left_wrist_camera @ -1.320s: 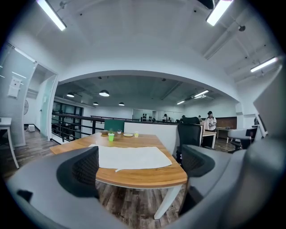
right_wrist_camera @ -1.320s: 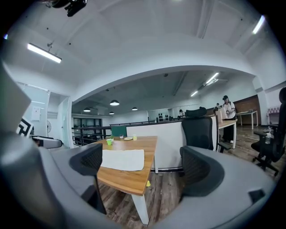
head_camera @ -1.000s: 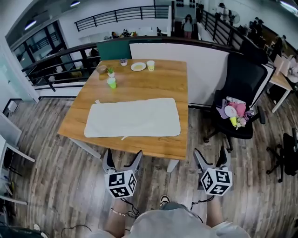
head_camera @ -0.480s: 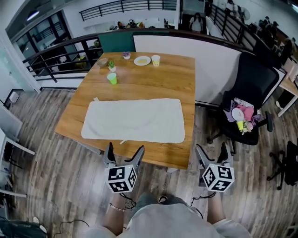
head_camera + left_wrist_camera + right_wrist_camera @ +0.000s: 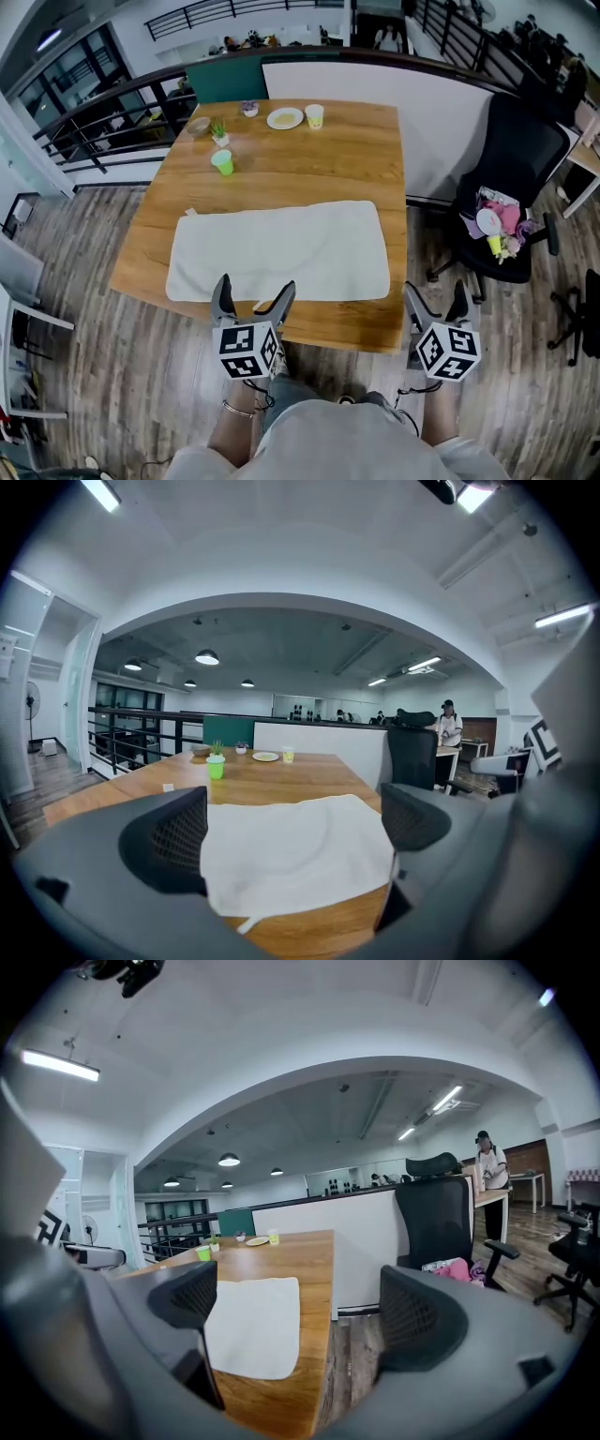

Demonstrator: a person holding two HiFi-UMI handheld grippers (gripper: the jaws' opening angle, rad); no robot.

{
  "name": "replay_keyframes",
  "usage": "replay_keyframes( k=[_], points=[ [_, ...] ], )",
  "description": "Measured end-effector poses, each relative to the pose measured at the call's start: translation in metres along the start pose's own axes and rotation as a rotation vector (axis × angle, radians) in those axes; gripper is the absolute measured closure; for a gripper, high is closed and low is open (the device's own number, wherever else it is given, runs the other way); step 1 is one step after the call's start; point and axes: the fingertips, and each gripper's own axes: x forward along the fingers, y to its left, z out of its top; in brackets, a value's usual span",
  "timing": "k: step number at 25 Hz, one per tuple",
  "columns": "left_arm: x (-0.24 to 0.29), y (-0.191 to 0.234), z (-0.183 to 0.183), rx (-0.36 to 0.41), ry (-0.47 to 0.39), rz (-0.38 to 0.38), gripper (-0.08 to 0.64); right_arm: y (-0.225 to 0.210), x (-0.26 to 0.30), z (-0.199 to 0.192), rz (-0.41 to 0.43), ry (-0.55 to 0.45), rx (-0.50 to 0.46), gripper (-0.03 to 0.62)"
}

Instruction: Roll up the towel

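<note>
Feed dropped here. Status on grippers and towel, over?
Left gripper open, right gripper open, both empty. Towel flat, unrolled. Green cup apart from it.

Towel (image 5: pixel 281 248): white, rectangular, spread out flat in a single layer on the near half of the wooden worktop (image 5: pixel 319 164), long sides parallel to the near edge. The surface shows faint shallow creases. The near long edge lies just short of the worktop's edge, with a short tag protruding from it.
</note>
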Motion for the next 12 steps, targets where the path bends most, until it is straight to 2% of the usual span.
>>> replay_keyframes(
  k=[6,12],
  points=[
    [0.058,0.045,0.018,0.02,0.014,-0.095,-0.006,0.026,0.033,0.004,-0.104,-0.002,0.023,0.049],
    [0.111,0.073,0.031,0.033,0.048,-0.222,-0.006,0.053,0.055,0.009,-0.218,0.015,0.036,0.052]
  ],
)
